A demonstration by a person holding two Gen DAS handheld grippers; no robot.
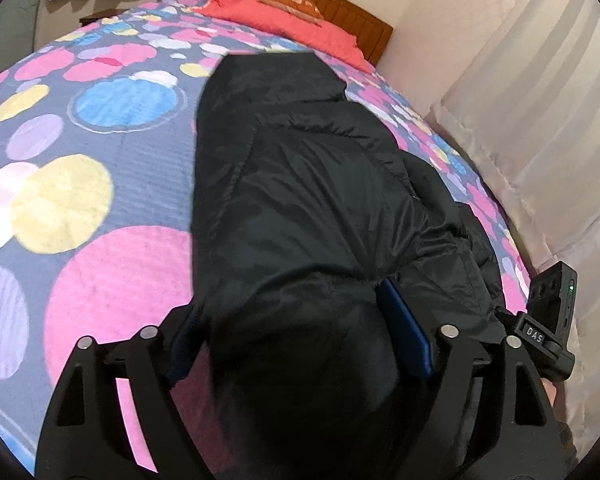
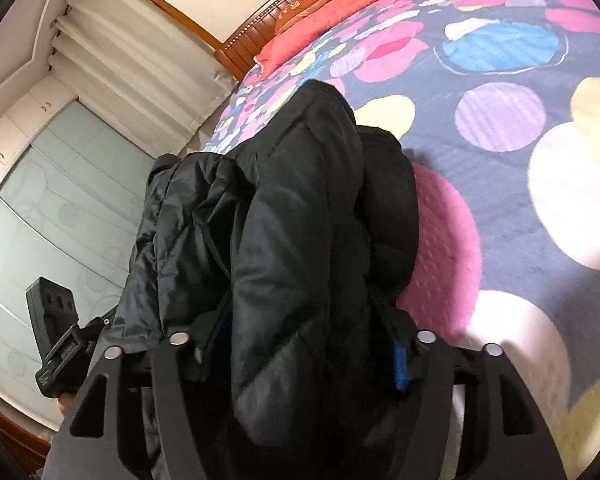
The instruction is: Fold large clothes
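A black puffer jacket [image 1: 300,184] lies lengthwise on a bed, folded into a thick long bundle, and its near end bulges up between my left gripper's fingers. My left gripper [image 1: 288,304] stands wide, and the inner face of its right blue pad [image 1: 406,332] is bare beside the fabric. In the right wrist view the jacket [image 2: 300,216] is heaped between the fingers of my right gripper [image 2: 306,328], with loose folds spilling left over the bed's edge. That gripper's jaws stand apart; a blue pad edge [image 2: 400,360] shows next to the fabric.
The bedspread [image 1: 100,184] is grey with big coloured circles. A red pillow [image 1: 284,16] and wooden headboard [image 1: 340,4] lie at the far end. White curtains [image 1: 540,140] hang along the bed's side, near a glass-fronted wardrobe [image 2: 60,208]. A black box-shaped unit [image 1: 552,312] sticks out beside the gripper.
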